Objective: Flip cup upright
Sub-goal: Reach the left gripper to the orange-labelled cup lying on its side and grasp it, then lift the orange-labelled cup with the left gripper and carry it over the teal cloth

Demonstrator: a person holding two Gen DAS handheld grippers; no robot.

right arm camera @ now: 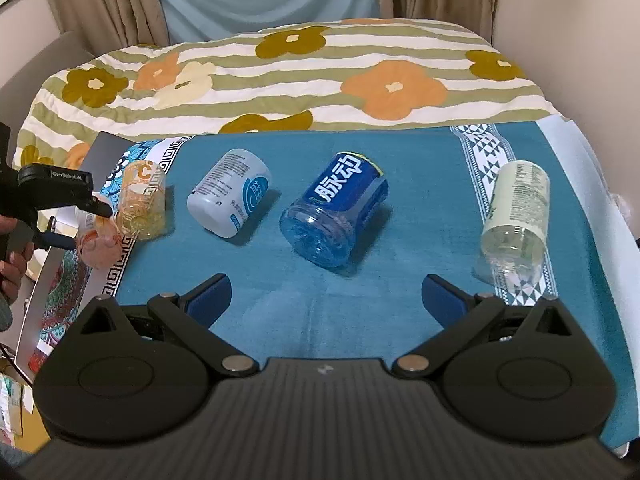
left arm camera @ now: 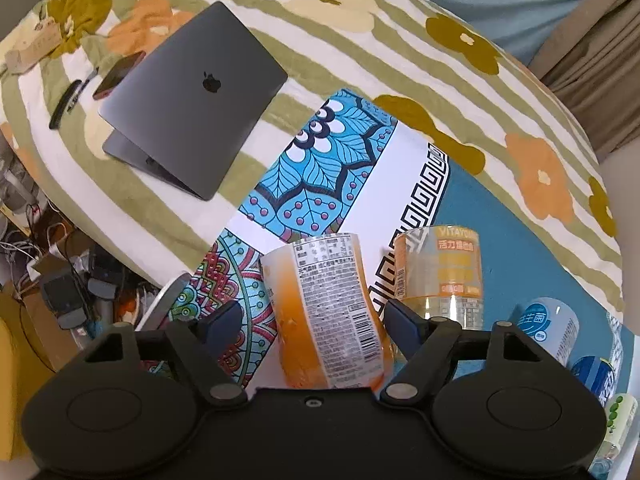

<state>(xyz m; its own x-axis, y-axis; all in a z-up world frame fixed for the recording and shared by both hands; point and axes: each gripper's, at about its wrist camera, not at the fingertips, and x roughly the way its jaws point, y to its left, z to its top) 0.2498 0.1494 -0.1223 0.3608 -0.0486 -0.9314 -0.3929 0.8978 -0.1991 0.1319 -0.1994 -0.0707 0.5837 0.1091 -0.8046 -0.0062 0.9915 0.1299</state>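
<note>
Several cut-bottle cups lie on a teal cloth (right arm camera: 420, 208). An orange-labelled cup (left arm camera: 332, 312) lies between the fingers of my left gripper (left arm camera: 310, 320), whose jaws stand wide around it, apart from its sides; it shows at the far left of the right wrist view (right arm camera: 96, 236). A clear yellow cup (left arm camera: 440, 272) (right arm camera: 142, 204) lies beside it. A white cup (right arm camera: 230, 192), a blue cup (right arm camera: 334, 212) and a pale green cup (right arm camera: 516, 208) lie on their sides. My right gripper (right arm camera: 328, 300) is open and empty above the cloth's near part.
A closed grey laptop (left arm camera: 192, 96), a phone (left arm camera: 120, 74) and a pen lie on the flowered quilt (right arm camera: 280, 80). A patterned board (left arm camera: 320, 160) lies under the left cups. Cables and clutter fill the floor at left (left arm camera: 60, 272). Curtains hang behind the bed.
</note>
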